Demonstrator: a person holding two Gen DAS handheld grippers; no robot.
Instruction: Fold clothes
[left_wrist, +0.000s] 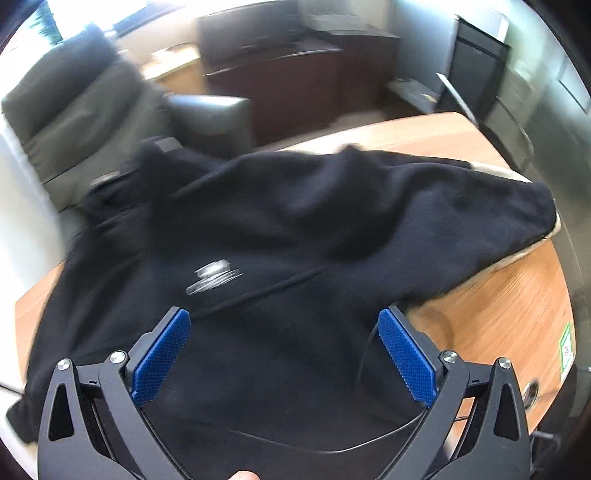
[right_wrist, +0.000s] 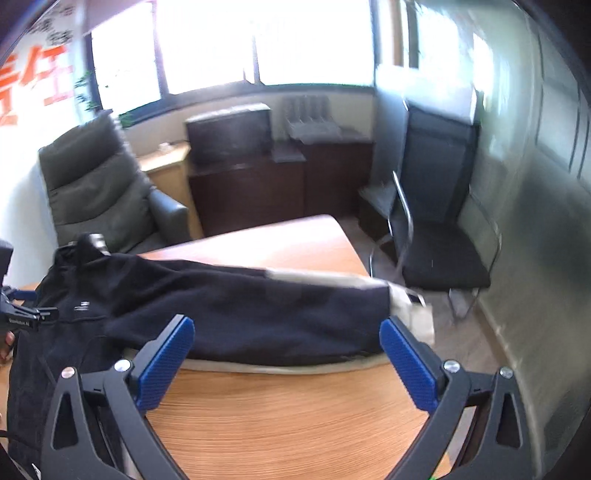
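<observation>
1. Jacket (left_wrist: 280, 236): black, spread on the wooden table (left_wrist: 498, 314), one sleeve (right_wrist: 258, 302) extended across it.
2. Left gripper (left_wrist: 283, 325): jaws wide apart, empty, above the jacket.
3. Right gripper (right_wrist: 286, 332): jaws wide apart, empty, near the sleeve.

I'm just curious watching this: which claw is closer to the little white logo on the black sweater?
Left. The left claw hangs open right over the sweater, just short of the white logo. The right claw is open over bare table, off by the sleeve.
</observation>
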